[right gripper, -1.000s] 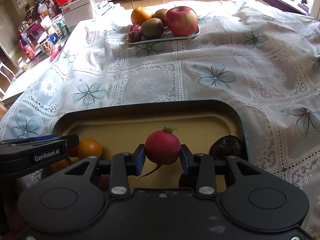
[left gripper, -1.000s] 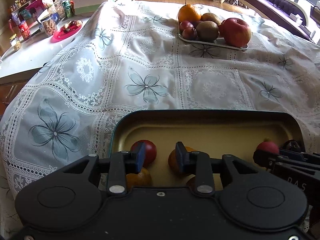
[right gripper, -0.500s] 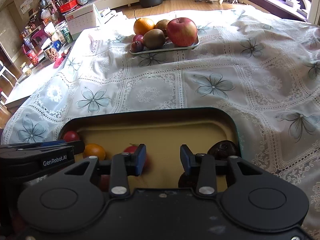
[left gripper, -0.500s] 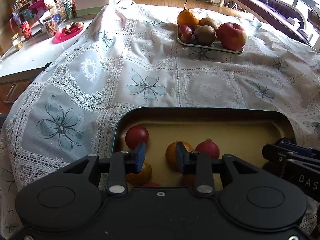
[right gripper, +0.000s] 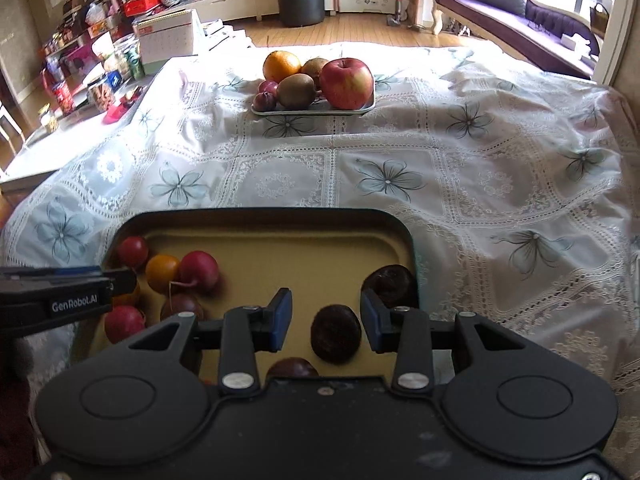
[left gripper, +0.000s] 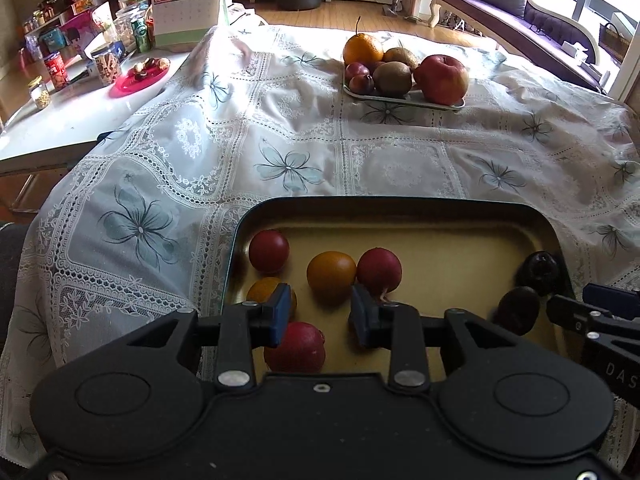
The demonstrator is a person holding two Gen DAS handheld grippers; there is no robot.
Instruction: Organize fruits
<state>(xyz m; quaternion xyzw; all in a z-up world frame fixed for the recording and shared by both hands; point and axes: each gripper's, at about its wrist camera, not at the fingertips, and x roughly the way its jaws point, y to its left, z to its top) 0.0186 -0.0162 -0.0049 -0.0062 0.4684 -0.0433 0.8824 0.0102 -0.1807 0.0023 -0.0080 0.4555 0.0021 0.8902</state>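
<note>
Both jaws stand apart, holding nothing. From my left gripper (left gripper: 319,315) view, bright fruits cluster at the tray (left gripper: 400,204) left end. Right gripper (right gripper: 324,325) view: I straddle a dark plum (right gripper: 336,338), grouped darks apparently.

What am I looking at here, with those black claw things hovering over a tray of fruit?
Those are two hand-held grippers; a person holds one in each hand, and each carries a wide-angle camera looking out along its fingers. One picture comes from the left gripper, the other from the right gripper. Both are open and hold nothing. Below them is a dark tray with small red, orange and dark fruits, including a red radish lying against an orange fruit. Farther back on the flowered tablecloth, a plate holds an apple, kiwis and an orange.
</note>
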